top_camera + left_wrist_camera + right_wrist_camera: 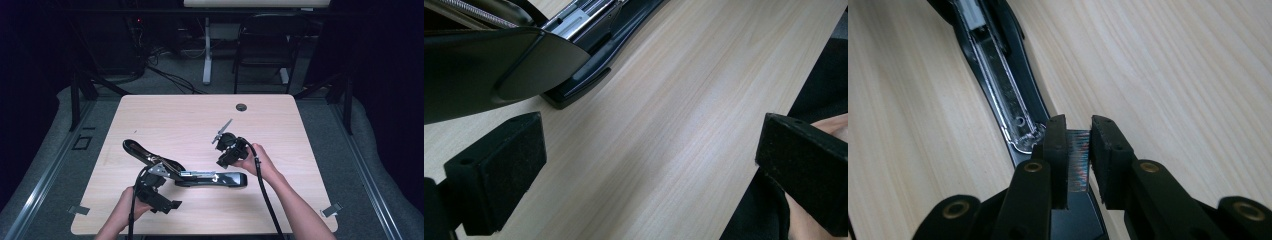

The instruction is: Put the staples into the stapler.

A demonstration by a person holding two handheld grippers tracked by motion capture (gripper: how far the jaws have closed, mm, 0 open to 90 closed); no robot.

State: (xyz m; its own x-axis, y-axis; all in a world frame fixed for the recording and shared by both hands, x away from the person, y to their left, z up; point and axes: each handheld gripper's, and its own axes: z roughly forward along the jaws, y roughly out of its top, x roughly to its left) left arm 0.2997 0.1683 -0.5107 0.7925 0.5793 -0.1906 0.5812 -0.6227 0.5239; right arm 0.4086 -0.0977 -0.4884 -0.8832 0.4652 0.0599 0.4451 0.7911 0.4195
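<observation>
A long black stapler [215, 179] lies swung open on the wooden table [190, 120], its lid [142, 152] folded back to the left. My right gripper [223, 161] hovers over the base's right part, shut on a shiny strip of staples [1078, 155]. Straight below the jaws in the right gripper view runs the stapler's bare metal channel [998, 80]. My left gripper [167, 197] is held near the table's front edge, beside the stapler's hinge. Its pads [499, 175] stand wide apart with nothing between them; the stapler lid [499, 65] crosses the top left of the left gripper view.
A cable grommet [241, 107] sits near the table's far edge. Beyond the table stand a dark chair [265, 45] and a white desk leg [207, 50]. The person's clothing [819, 75] fills the right edge of the left gripper view.
</observation>
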